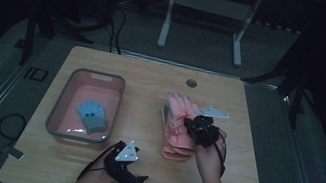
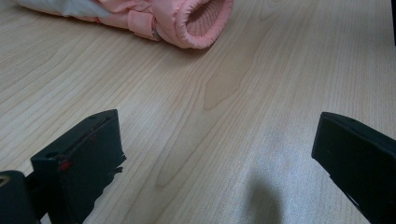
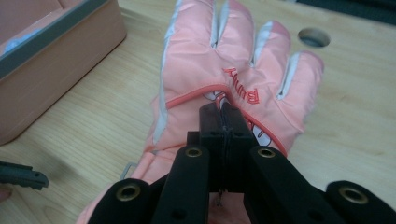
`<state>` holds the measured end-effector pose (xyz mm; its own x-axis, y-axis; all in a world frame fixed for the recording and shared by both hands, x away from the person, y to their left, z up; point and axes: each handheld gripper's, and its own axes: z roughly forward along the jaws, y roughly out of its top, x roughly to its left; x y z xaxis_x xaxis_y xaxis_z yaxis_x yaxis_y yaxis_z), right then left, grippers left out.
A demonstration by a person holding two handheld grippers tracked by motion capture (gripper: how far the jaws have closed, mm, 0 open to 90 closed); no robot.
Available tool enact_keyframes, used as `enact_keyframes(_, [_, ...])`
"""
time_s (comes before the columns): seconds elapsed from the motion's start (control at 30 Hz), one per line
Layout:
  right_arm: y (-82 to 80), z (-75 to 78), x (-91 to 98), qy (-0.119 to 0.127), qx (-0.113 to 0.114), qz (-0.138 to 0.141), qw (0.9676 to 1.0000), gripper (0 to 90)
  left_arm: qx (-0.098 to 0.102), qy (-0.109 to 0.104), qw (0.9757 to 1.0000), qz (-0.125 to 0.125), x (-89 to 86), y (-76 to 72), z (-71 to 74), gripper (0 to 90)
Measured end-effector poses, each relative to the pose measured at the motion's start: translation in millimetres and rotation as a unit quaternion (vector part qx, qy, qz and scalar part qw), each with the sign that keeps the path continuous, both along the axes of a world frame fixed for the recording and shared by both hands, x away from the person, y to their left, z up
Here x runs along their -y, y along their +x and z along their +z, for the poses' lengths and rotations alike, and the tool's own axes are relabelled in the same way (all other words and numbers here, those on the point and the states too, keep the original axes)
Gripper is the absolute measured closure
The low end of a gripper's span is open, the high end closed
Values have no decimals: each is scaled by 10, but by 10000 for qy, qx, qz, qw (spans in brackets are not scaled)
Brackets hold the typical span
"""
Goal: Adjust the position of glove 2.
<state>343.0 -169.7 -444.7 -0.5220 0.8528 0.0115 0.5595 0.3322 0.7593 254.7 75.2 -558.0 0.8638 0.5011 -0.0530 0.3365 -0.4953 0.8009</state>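
A pink padded glove (image 1: 178,124) lies flat in the middle of the wooden table, fingers pointing away from me. My right gripper (image 1: 195,126) hovers over its right side. In the right gripper view the jaws (image 3: 223,114) are shut together, tips against the back of the glove (image 3: 233,79) by the red lettering; whether fabric is pinched I cannot tell. My left gripper (image 1: 125,163) rests low near the table's front edge. Its jaws (image 2: 217,135) stand wide open over bare wood, and the glove's cuff (image 2: 201,21) lies farther off.
A pink basin with a grey rim (image 1: 58,113) stands at the left and holds a small blue-grey glove (image 1: 92,115). The basin's wall (image 3: 56,60) is close to the pink glove's left. A round hole (image 1: 191,83) sits near the table's far edge.
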Motion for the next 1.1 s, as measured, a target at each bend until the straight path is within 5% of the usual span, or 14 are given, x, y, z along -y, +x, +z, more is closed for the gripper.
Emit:
enact_keyframes(0.43, [62,-500,-180,-78,-309,-205,9993,829,-2,-54,10000,27,-2,-5,1,21])
enact_keyframes(0.73, [31,-373,-86,92,-205,-18,9997,550,-31,-80,10000,48,-9,10,0,21])
enact_keyframes(0.77, [18,-310,-28,143,-131,104,9998,422,-39,-84,9999,47,-7,11,-1,21])
enact_keyframes(0.87, [-12,-223,81,385,45,208,9990,271,-27,-73,9999,66,-8,16,10,22])
enact_keyframes(1.0, [-21,-120,227,635,130,321,9974,164,28,-134,9999,64,3,11,52,22])
enact_keyframes(1.1, [8,-87,322,456,65,380,9982,140,-64,-199,9997,144,14,15,70,22])
